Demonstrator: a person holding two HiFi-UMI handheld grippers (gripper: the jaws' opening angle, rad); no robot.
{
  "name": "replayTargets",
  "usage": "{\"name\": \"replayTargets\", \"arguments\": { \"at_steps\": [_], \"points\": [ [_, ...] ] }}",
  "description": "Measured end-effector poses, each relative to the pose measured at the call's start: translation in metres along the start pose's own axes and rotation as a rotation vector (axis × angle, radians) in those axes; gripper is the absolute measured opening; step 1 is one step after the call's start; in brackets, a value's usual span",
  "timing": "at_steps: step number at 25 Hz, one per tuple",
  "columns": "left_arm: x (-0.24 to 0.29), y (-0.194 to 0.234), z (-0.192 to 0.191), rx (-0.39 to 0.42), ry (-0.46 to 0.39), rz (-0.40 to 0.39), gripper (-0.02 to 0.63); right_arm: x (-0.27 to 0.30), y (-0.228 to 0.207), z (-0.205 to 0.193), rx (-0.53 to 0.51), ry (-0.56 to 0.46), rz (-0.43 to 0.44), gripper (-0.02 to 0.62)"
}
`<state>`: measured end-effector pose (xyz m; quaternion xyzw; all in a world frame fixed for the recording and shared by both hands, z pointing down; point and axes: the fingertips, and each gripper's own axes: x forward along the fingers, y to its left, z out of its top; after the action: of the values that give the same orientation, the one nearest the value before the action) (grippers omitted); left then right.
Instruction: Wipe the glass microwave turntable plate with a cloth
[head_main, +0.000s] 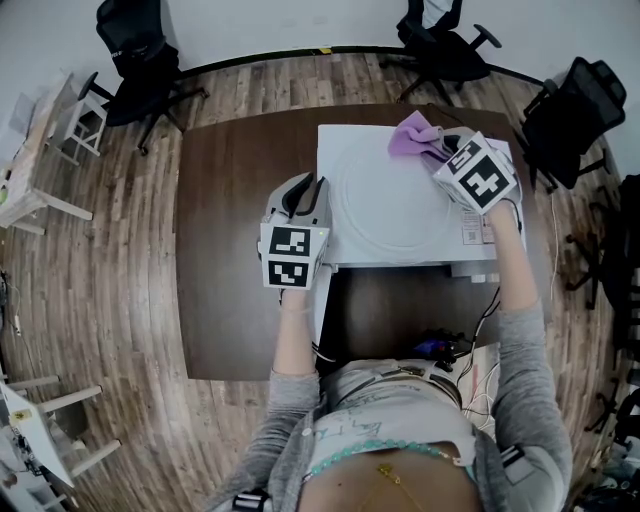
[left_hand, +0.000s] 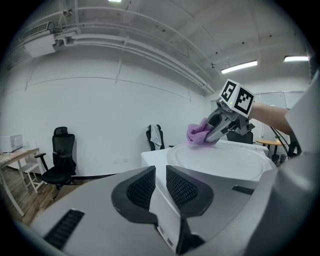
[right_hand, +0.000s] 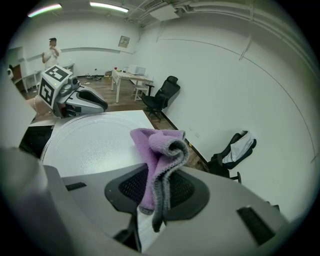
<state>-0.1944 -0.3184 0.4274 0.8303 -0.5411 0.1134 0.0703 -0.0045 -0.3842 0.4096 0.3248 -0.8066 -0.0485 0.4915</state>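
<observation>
Head view shows us both forearms reaching forward over the brown table (head_main: 235, 230). The left gripper (head_main: 303, 197) lies nearly level at the left edge of the white box (head_main: 400, 258), its jaws only narrowly apart and, as far as we can tell, pinching that edge. The right gripper (head_main: 441, 150) tilts downward, jaws clamped on the purple cloth (head_main: 411, 134), which touches the far rim of the glass turntable plate (head_main: 385, 200) lying flat on the box.
</observation>
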Motion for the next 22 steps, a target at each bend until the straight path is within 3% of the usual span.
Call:
{"name": "replayTargets", "arguments": {
  "at_steps": [22],
  "points": [
    [0.001,0.0,-0.001,0.01,0.007,0.01,0.069,-0.063,0.041,-0.066,0.087,0.033,0.003,0.098]
  ]
}}
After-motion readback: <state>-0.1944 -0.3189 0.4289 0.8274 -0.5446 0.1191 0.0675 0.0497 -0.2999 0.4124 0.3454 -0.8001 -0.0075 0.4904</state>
